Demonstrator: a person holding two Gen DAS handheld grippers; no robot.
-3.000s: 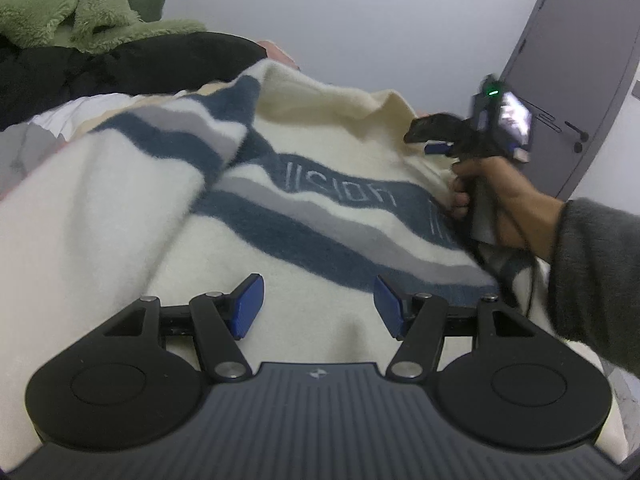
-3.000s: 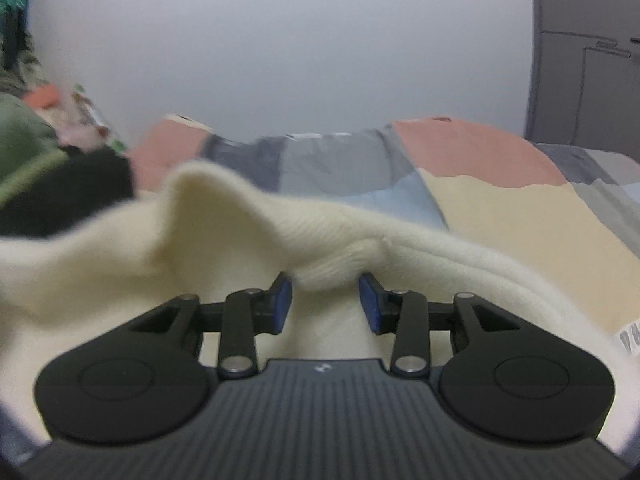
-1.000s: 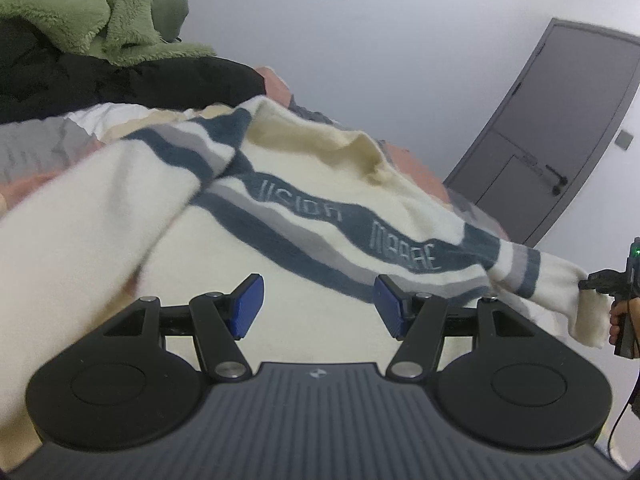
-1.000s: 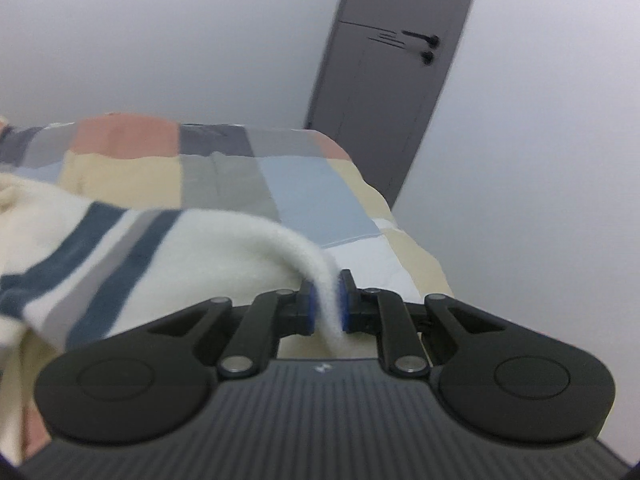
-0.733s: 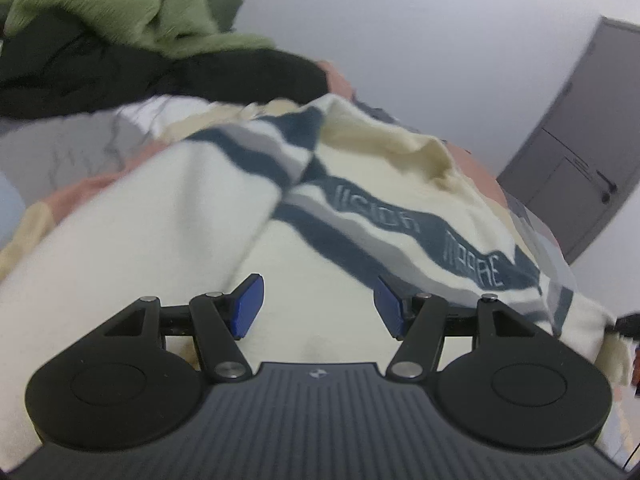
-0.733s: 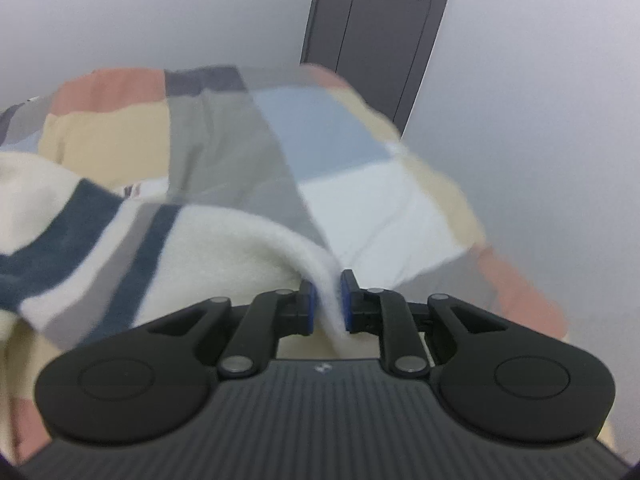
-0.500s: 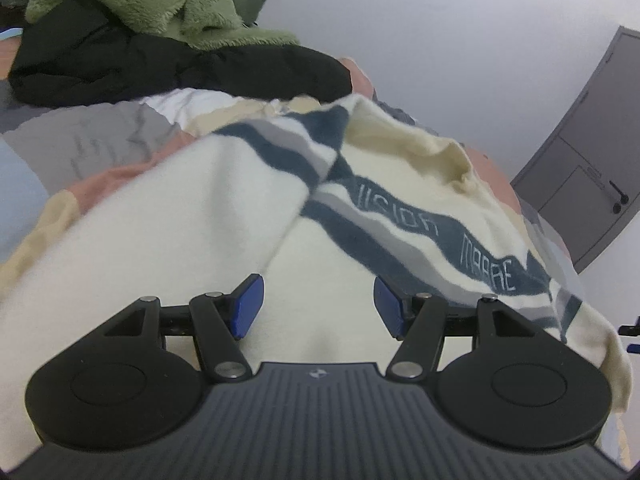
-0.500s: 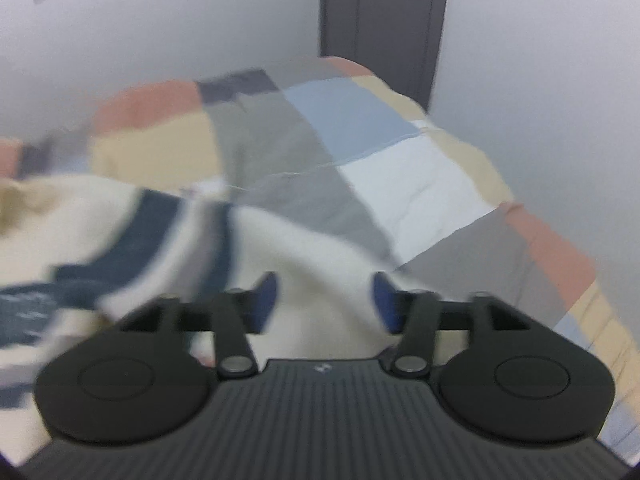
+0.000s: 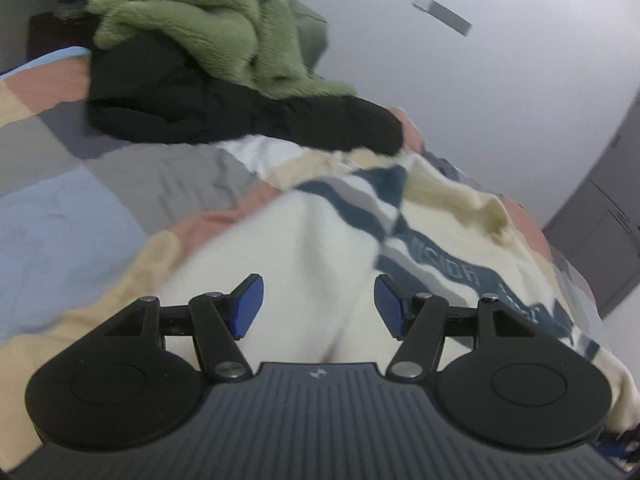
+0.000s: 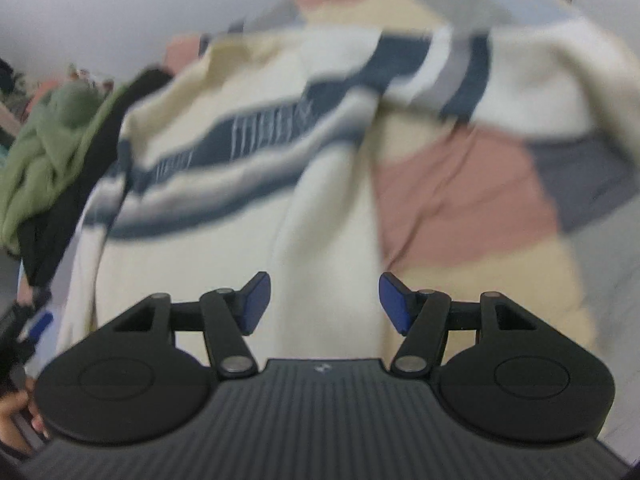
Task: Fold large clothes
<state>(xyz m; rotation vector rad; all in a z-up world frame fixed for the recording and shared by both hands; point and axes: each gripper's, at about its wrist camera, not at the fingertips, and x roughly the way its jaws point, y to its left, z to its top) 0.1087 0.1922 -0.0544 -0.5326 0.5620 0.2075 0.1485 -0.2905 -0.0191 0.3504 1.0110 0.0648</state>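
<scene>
A cream sweater (image 9: 320,240) with navy and grey stripes lies spread on the patchwork bedspread (image 9: 60,220). My left gripper (image 9: 319,300) hovers over its plain cream lower part, open, with nothing between the blue pads. In the right wrist view the sweater (image 10: 224,200) is blurred, and its striped sleeve (image 10: 540,76) stretches out to the upper right. My right gripper (image 10: 325,300) points down over the sweater's side edge, open and holding nothing. The cloth lies below its pads, not pinched.
A green fleece (image 9: 208,28) sits on a black garment (image 9: 240,116), heaped at the bed's far left by the wall. A grey door (image 9: 600,248) stands at the right. The bedspread (image 10: 460,200) lies bare right of the sweater. A hand (image 10: 14,408) shows at the lower left.
My right gripper opened and let go of the sleeve cuff, then swung left and tilted down over the sweater's body. My left gripper drifted left, bringing the clothes heap into view.
</scene>
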